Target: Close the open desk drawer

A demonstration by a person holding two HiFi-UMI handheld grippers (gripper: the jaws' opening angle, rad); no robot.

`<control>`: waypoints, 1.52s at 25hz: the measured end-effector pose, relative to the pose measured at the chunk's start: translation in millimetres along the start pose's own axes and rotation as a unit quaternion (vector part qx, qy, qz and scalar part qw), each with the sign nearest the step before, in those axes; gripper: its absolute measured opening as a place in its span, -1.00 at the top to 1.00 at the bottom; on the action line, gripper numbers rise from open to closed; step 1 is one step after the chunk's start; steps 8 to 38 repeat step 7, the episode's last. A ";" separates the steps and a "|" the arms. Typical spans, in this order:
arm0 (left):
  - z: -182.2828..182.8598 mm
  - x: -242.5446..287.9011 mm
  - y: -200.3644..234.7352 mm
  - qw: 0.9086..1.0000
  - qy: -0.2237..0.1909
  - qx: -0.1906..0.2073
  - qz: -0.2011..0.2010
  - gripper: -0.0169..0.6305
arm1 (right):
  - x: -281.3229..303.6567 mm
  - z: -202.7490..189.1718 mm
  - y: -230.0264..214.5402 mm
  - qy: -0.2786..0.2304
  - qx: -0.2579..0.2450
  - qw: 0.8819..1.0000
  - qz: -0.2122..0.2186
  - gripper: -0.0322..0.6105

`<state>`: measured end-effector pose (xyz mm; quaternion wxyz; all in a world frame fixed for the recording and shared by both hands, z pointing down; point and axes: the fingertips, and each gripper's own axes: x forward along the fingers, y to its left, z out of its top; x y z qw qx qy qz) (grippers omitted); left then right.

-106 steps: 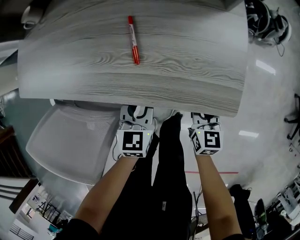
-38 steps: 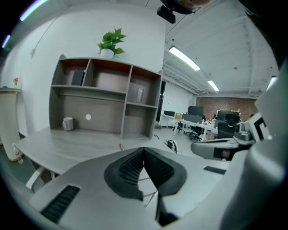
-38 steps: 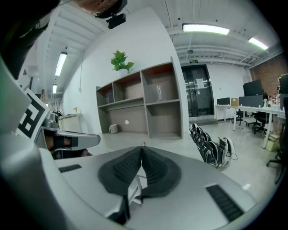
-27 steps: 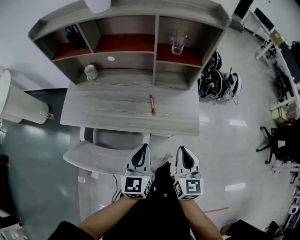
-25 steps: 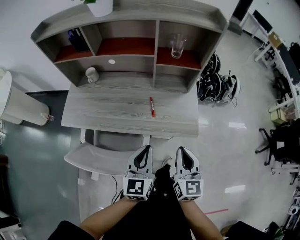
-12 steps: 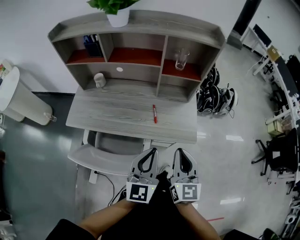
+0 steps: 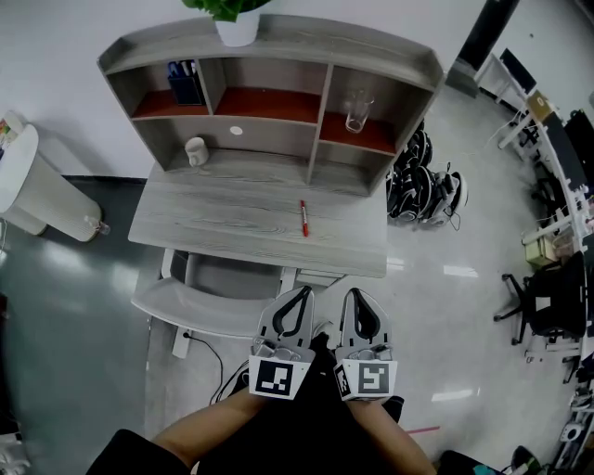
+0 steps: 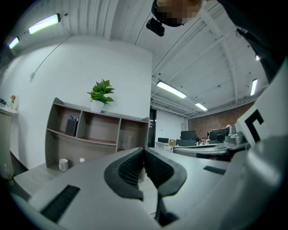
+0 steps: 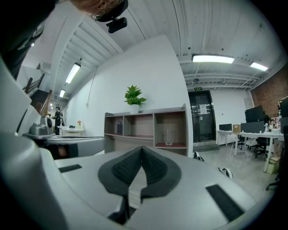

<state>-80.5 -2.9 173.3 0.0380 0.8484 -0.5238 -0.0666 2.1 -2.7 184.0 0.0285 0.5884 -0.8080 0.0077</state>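
Observation:
The grey wood desk (image 7: 232,223) with its shelf unit (image 7: 269,93) stands ahead of me on the floor. A narrow grey strip, the drawer front (image 7: 317,276), shows just under the desk's front edge; how far out it stands I cannot tell. My left gripper (image 7: 299,299) and right gripper (image 7: 360,299) hover side by side, short of the desk and touching nothing. Both are shut with nothing between the pads. The left gripper (image 8: 144,150) and the right gripper (image 9: 141,150) point level towards the shelf unit (image 9: 148,128).
A red pen (image 7: 303,218) lies on the desktop. A mug (image 7: 195,150), a glass (image 7: 355,111) and a potted plant (image 7: 237,26) sit on the shelves. A white chair (image 7: 200,301) is tucked under the desk's left half. Black gear (image 7: 427,190) lies on the floor right of the desk, and a white bin (image 7: 26,186) stands to its left.
Four seconds ago both grippers were at the desk's front edge; now they are held back from it. Over the last second both rose and the plant came into view.

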 end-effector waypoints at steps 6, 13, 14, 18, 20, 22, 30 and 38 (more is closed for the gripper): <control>-3.9 -3.0 -5.0 1.000 0.005 -0.005 -0.005 0.91 | -9.4 -0.1 -2.7 0.001 -0.001 1.000 -0.007 0.85; -4.8 -3.7 -5.6 1.000 0.006 -0.005 -0.006 0.91 | -11.1 -0.8 -3.4 0.002 0.000 1.000 -0.009 0.85; -4.8 -3.7 -5.6 1.000 0.006 -0.005 -0.006 0.91 | -11.1 -0.8 -3.4 0.002 0.000 1.000 -0.009 0.85; -4.8 -3.7 -5.6 1.000 0.006 -0.005 -0.006 0.91 | -11.1 -0.8 -3.4 0.002 0.000 1.000 -0.009 0.85; -4.8 -3.7 -5.6 1.000 0.006 -0.005 -0.006 0.91 | -11.1 -0.8 -3.4 0.002 0.000 1.000 -0.009 0.85; -4.8 -3.7 -5.6 1.000 0.006 -0.005 -0.006 0.91 | -11.1 -0.8 -3.4 0.002 0.000 1.000 -0.009 0.85; -4.8 -3.7 -5.6 1.000 0.006 -0.005 -0.006 0.91 | -11.1 -0.8 -3.4 0.002 0.000 1.000 -0.009 0.85; -4.8 -3.7 -5.6 1.000 0.006 -0.005 -0.006 0.91 | -11.1 -0.8 -3.4 0.002 0.000 1.000 -0.009 0.85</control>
